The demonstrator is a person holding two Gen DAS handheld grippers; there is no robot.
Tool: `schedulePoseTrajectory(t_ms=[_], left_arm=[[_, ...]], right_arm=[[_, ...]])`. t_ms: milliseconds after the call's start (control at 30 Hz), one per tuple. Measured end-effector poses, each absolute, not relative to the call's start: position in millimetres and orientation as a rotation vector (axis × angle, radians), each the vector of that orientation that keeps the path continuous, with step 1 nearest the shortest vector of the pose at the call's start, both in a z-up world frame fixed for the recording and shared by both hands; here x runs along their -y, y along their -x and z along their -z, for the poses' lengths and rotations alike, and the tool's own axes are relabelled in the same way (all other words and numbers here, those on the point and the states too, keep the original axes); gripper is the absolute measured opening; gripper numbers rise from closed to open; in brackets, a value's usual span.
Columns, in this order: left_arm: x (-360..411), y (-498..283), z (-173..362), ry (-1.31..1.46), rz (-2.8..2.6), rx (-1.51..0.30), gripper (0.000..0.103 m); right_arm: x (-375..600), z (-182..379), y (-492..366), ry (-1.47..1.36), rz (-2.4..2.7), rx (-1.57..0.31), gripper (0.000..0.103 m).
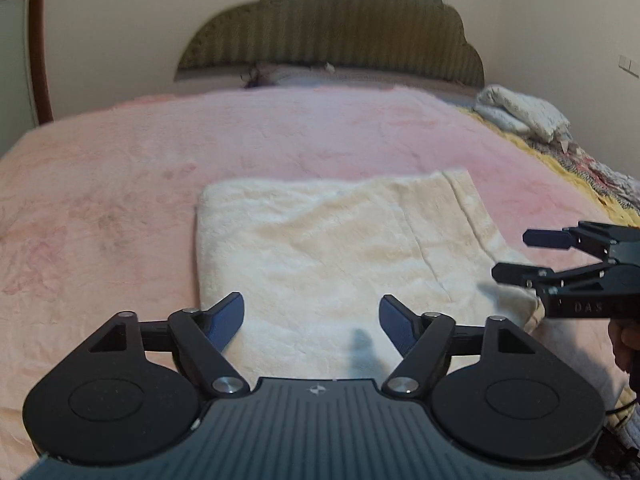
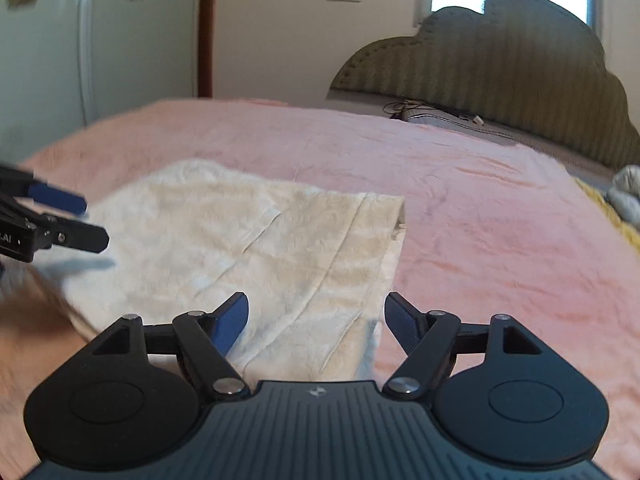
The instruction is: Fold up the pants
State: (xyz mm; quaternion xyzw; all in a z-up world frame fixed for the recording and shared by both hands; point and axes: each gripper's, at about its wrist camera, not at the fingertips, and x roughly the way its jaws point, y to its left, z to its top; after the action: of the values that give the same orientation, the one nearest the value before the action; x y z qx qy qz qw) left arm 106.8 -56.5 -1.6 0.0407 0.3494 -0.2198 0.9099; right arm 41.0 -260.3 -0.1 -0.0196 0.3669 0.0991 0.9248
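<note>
The cream fleece pants (image 1: 340,248) lie folded into a rectangle on the pink bed cover; they also show in the right wrist view (image 2: 260,240). My left gripper (image 1: 312,320) is open and empty, hovering over the near edge of the pants. My right gripper (image 2: 316,320) is open and empty over the pants' near right edge. The right gripper also shows in the left wrist view (image 1: 516,256), open at the pants' right side. The left gripper shows in the right wrist view (image 2: 92,220), open at the left.
The pink bed cover (image 1: 120,200) spreads all around. A scalloped green headboard (image 1: 332,28) stands at the far end. A crumpled white cloth (image 1: 524,114) and a patterned quilt lie at the right edge. Cables (image 2: 432,114) lie near the headboard.
</note>
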Motion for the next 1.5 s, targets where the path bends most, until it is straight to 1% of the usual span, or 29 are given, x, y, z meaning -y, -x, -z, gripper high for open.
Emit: schedulePoseTrajectory(t_ms=[33,67,133,167,333,500,767,900,1200,1500], left_arm=[[63,-108,9,-0.124,0.474,-0.746,0.082],[69,-104,13,-0.164,0.464,-0.735,0.082],[76,-94,15,-0.22,0.44,-0.677,0.082],[77,-92,13,-0.224,0.435,-0.662,0.082],[69,-102,1,-0.151,0.35,-0.663,0.083],[61,-111,-1,-0.075,0.274,-0.726,0.083],[62,-108,5,-0.092,0.236,-0.758,0.084],[61,-108,6,-0.088,0.231,-0.764,0.086],[63,-108,7,-0.101,0.229,-0.764,0.087],[49,-112,4,-0.089,0.238,-0.748,0.089]], right_arm=[[263,4,-43,0.044,-0.186,-0.769,0.075],[265,10,-45,0.056,-0.174,-0.785,0.075],[272,15,-45,0.016,-0.163,-0.796,0.08],[275,14,-44,-0.012,-0.155,-0.795,0.08],[270,-5,-37,0.01,-0.119,-0.709,0.08],[256,-22,-30,-0.02,-0.16,-0.658,0.08],[220,-22,-14,0.042,-0.264,-0.709,0.08],[225,-17,-12,0.035,-0.246,-0.734,0.08],[229,-18,-10,0.023,-0.238,-0.726,0.08],[252,-12,-15,-0.046,-0.207,-0.737,0.08]])
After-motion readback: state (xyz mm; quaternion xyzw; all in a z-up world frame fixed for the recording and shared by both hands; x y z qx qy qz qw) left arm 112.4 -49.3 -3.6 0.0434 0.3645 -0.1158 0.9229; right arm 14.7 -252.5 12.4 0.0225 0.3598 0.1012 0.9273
